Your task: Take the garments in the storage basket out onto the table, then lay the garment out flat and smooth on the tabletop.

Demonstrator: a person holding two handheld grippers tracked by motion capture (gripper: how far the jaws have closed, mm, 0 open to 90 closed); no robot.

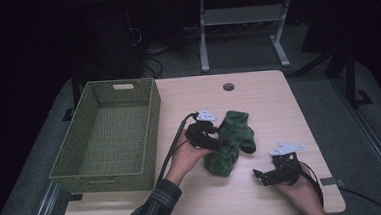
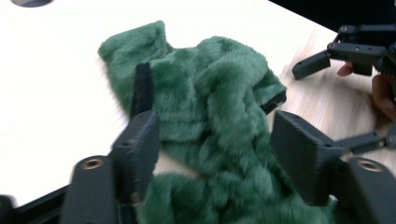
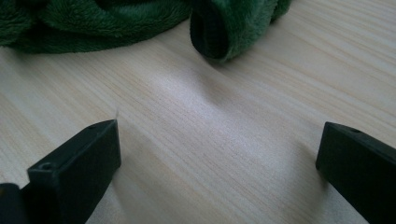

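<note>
A green fuzzy cloth [image 1: 235,135] lies crumpled in the middle of the wooden table [image 1: 278,102]. My left gripper [image 1: 220,142] reaches into its left side. In the left gripper view the jaws of my left gripper [image 2: 212,107] stand wide apart, with the green cloth [image 2: 219,93] bunched between them and not pinched. My right gripper [image 1: 261,177] rests low near the front right of the table, just right of the cloth. Its jaws stand open over bare wood [image 3: 219,144] with nothing between them. The cloth's dark-rimmed cuff [image 3: 217,32] lies just ahead of them.
A green woven basket [image 1: 151,120] with nothing in it stands at the table's left side. A round cable hole [image 1: 228,86] sits near the far edge. Bare tabletop lies behind and to the right of the cloth. A desk frame [image 1: 244,29] stands on the floor beyond.
</note>
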